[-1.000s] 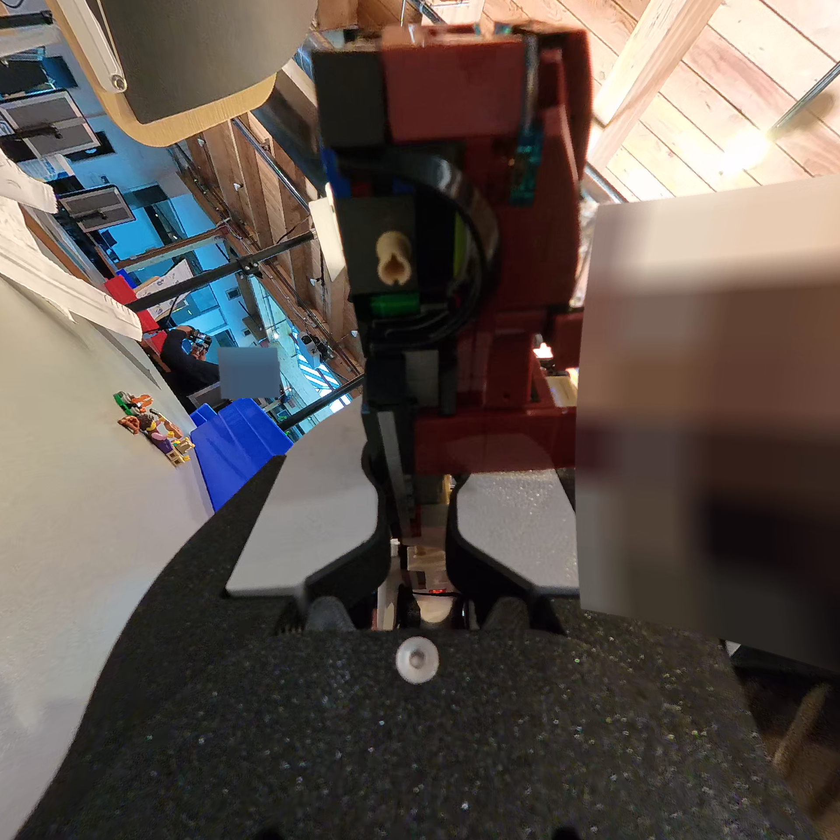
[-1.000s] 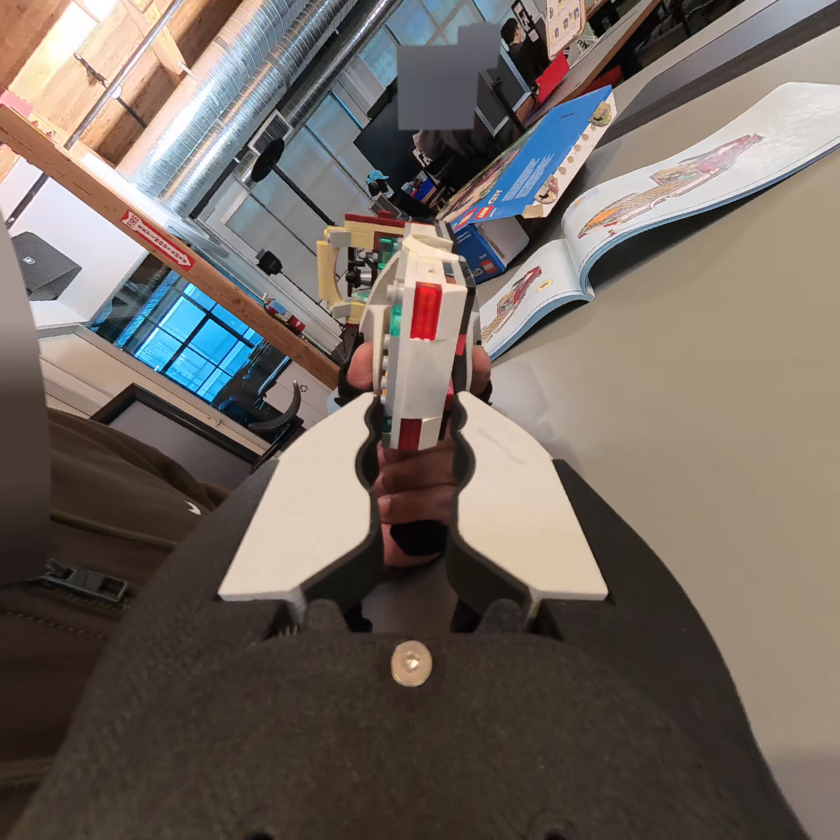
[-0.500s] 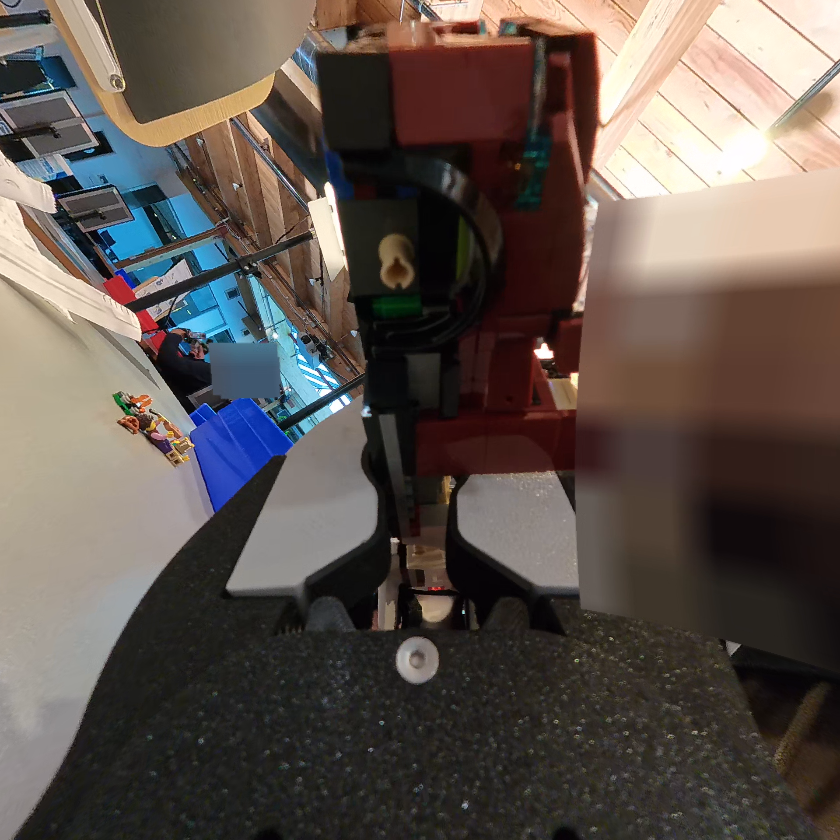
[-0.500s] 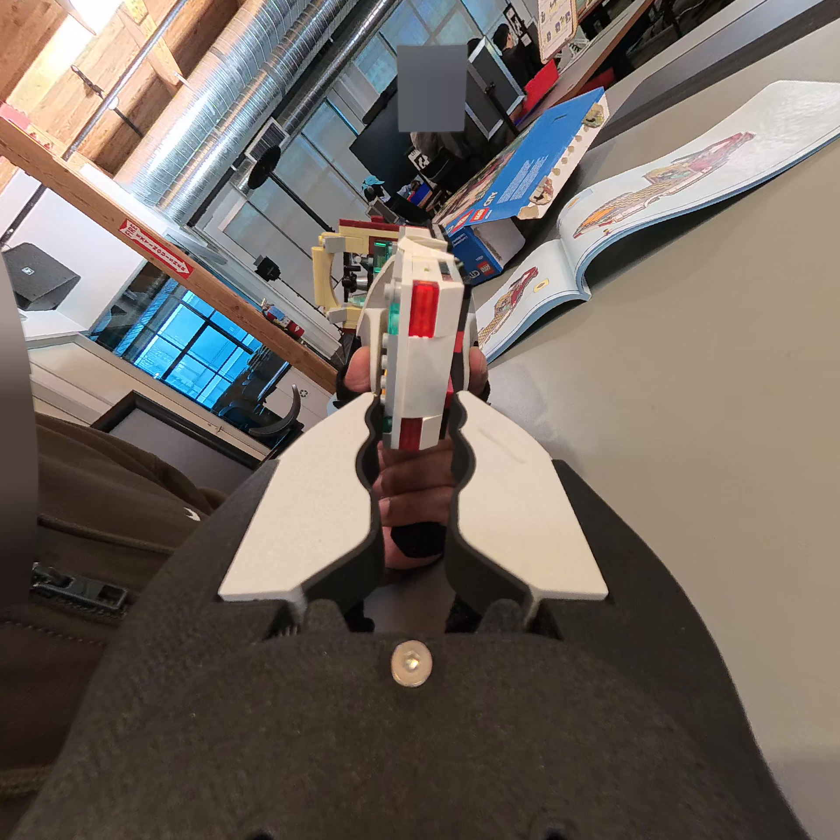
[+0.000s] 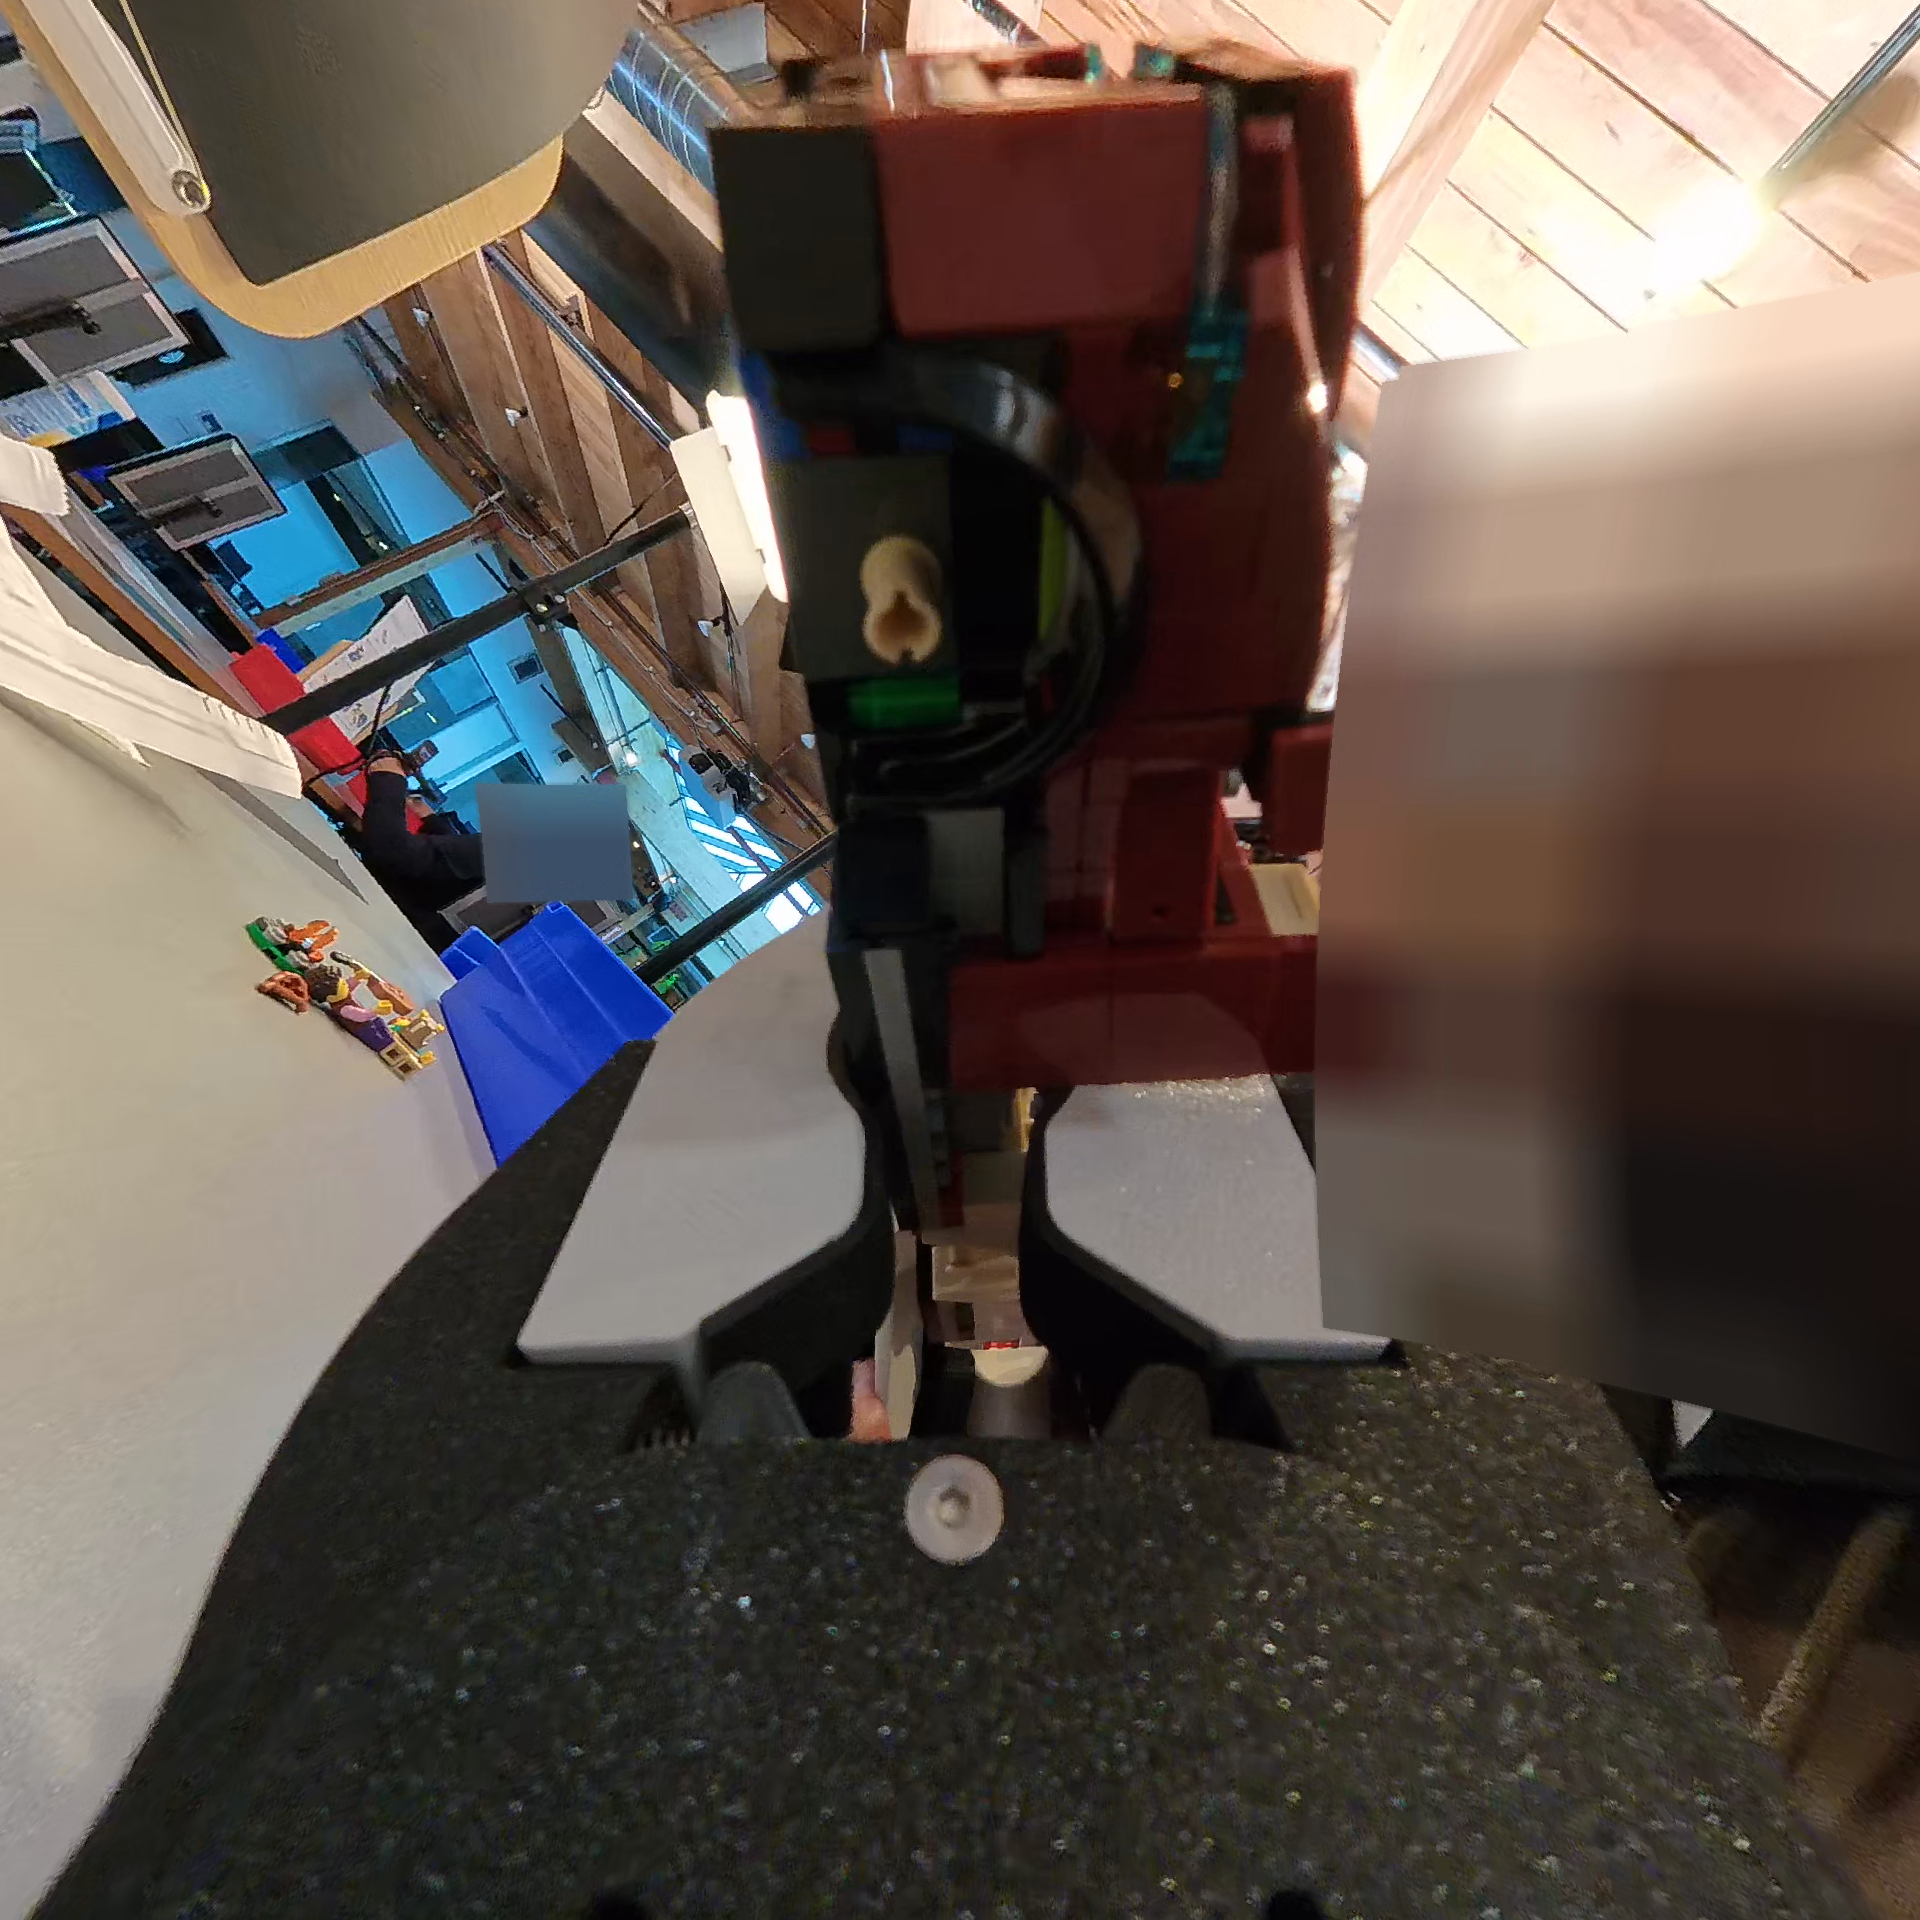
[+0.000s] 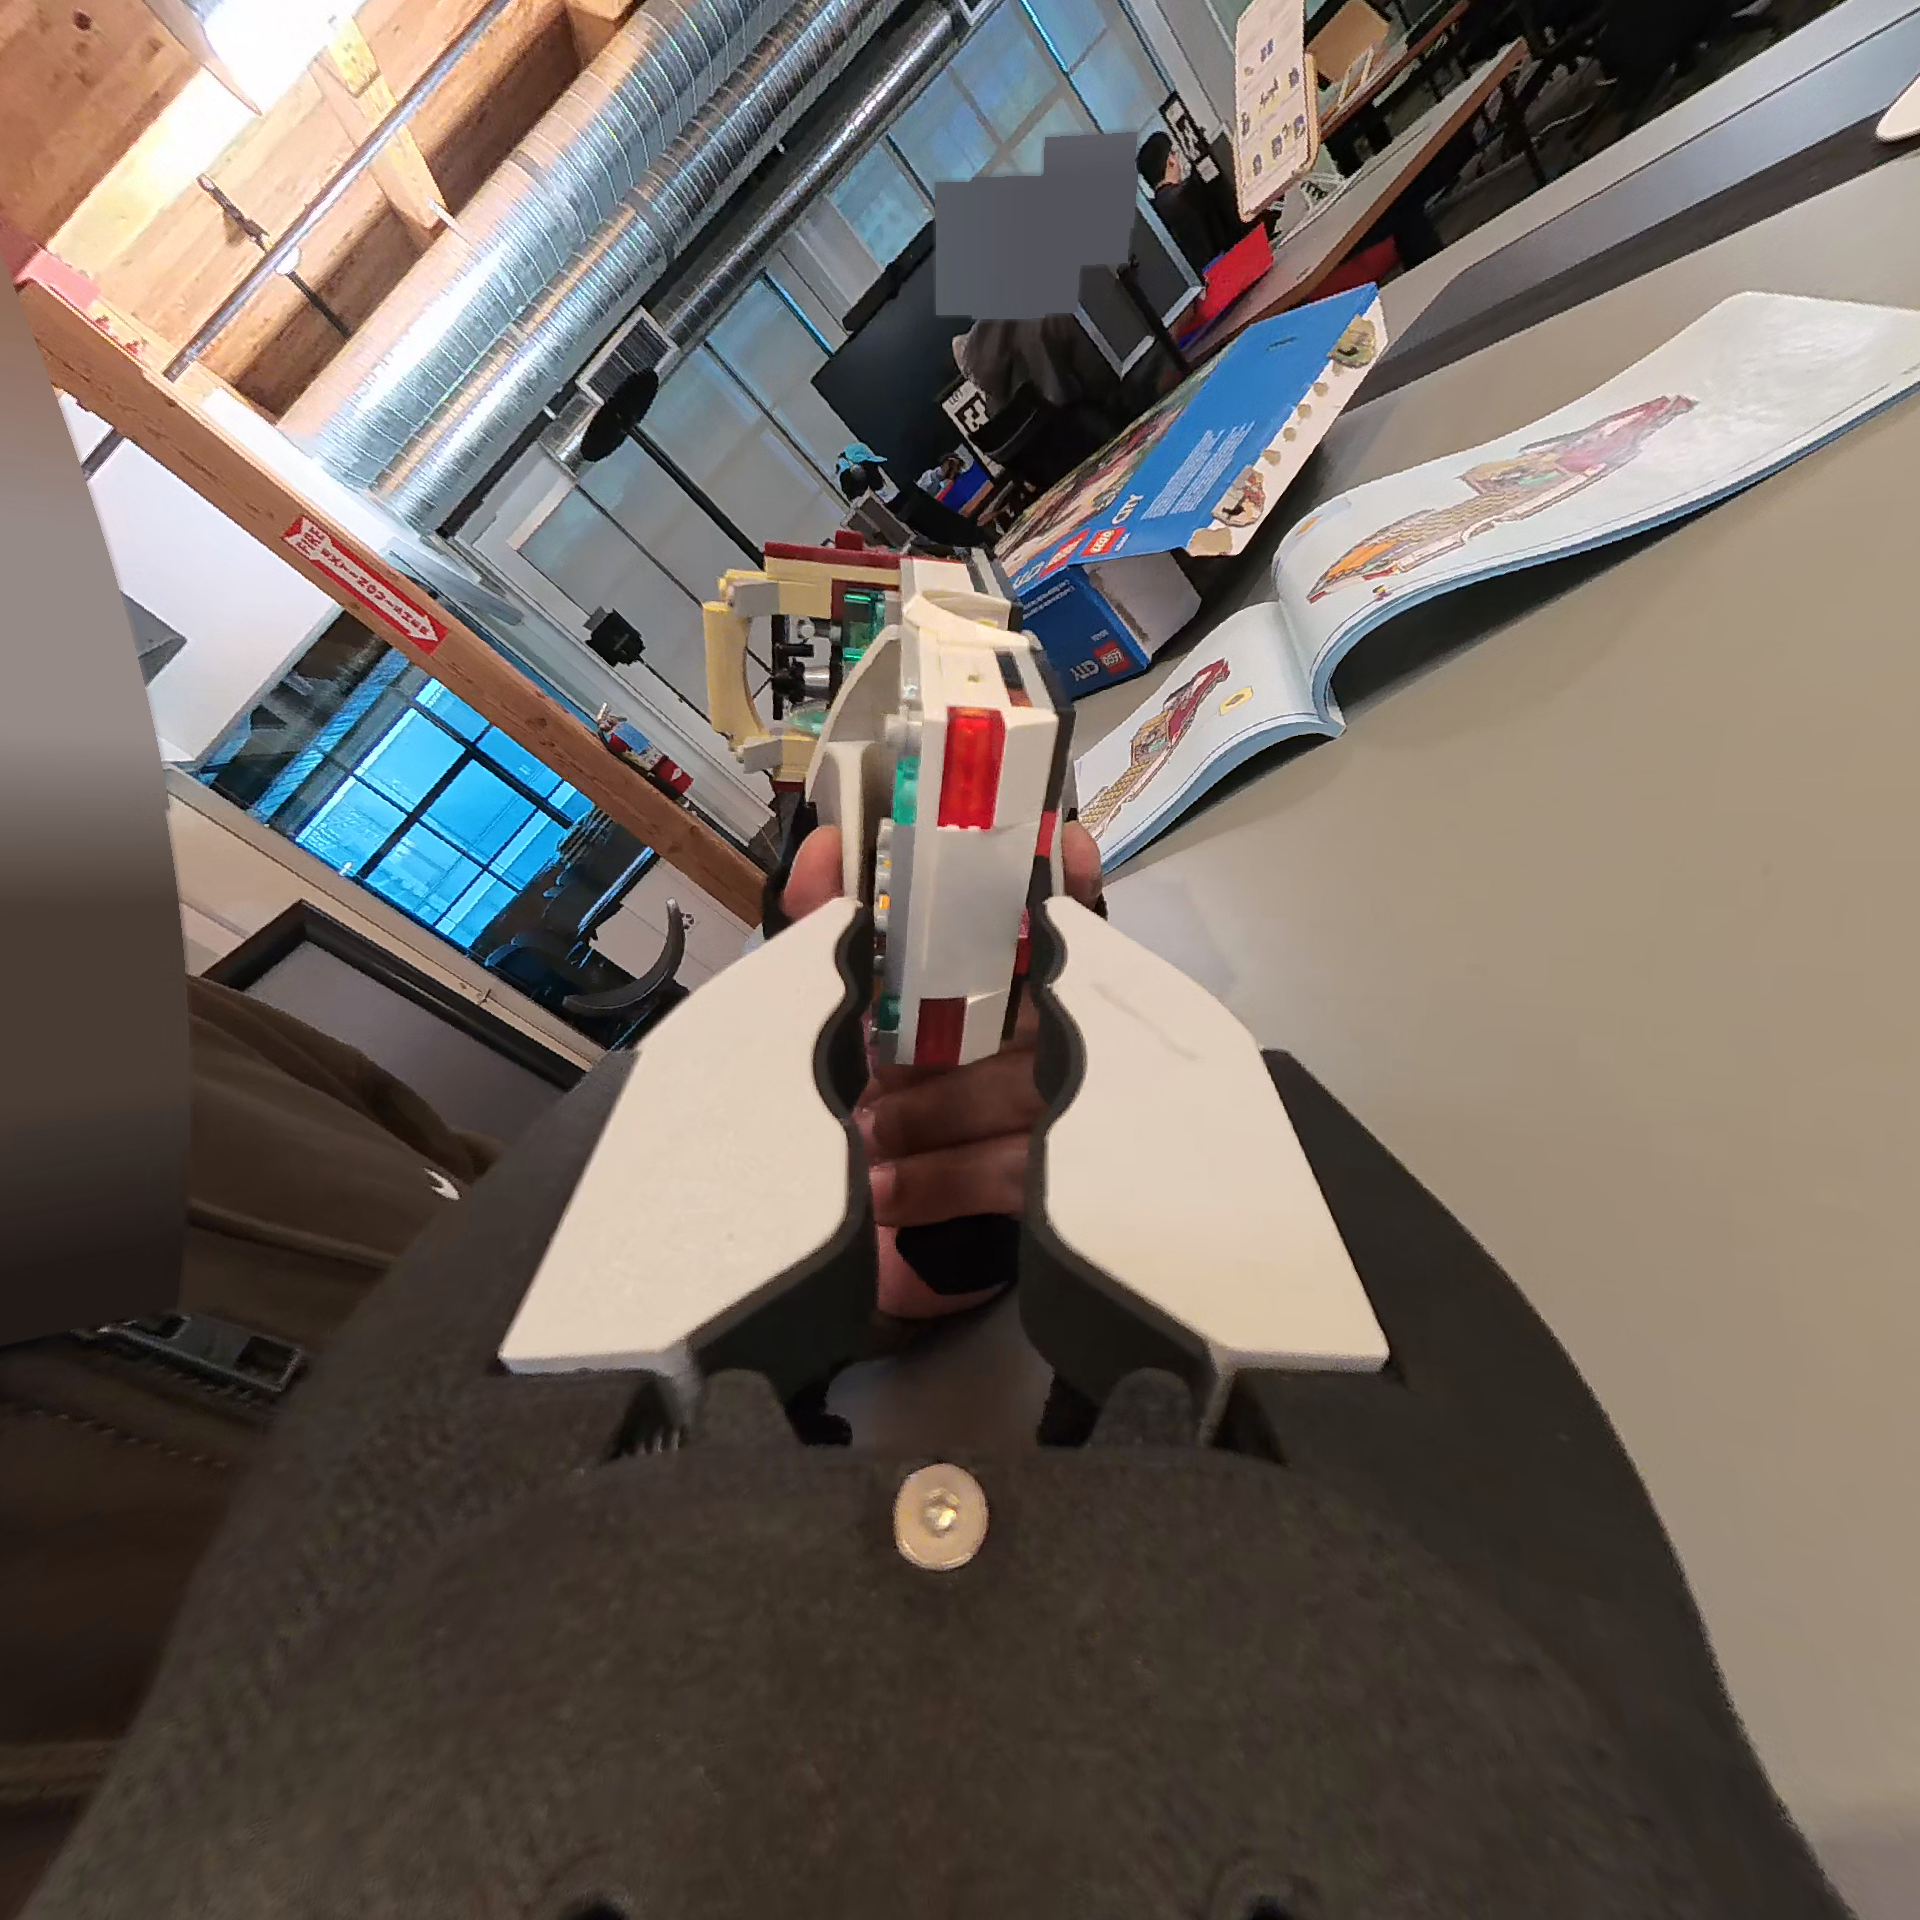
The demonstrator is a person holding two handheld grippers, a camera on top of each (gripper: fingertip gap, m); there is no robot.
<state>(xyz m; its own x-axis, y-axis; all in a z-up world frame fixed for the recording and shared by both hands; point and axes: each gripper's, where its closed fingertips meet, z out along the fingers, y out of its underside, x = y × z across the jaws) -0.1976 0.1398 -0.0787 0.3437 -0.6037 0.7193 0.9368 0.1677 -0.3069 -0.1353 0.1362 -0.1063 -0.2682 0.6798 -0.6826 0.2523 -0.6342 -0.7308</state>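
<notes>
- Brick model (image 6: 940,810), white with red strips and a green clear piece, stands end-on between the fingers of the right gripper (image 6: 940,971); both pads press its sides, so it is clamped there, held up off the grey table (image 6: 1558,1039).
- A bare hand (image 6: 935,1132) shows just behind the white model, fingers either side of it (probably the hand carrying the other gripper, cannot confirm).
- Left gripper (image 5: 935,1049) is closed on the thin black edge of a dark red and black brick build (image 5: 1091,520); the left pad meets that edge, the right pad is partly hidden by the red base. A tan pin faces the camera.
- Handling, my estimate: both builds light, rigid plastic, smooth-sided and liable to slip; joints can pop apart if squeezed or twisted. Best held across flat faces near the base, not by thin protruding parts.
- Pose: right gripper points level across the table, rolled sideways; left gripper tilts upward towards the wooden ceiling.
- Nearby: open booklet (image 6: 1507,540), blue box (image 6: 1174,499), blue bin (image 5: 540,1018), small figures (image 5: 343,987).
</notes>
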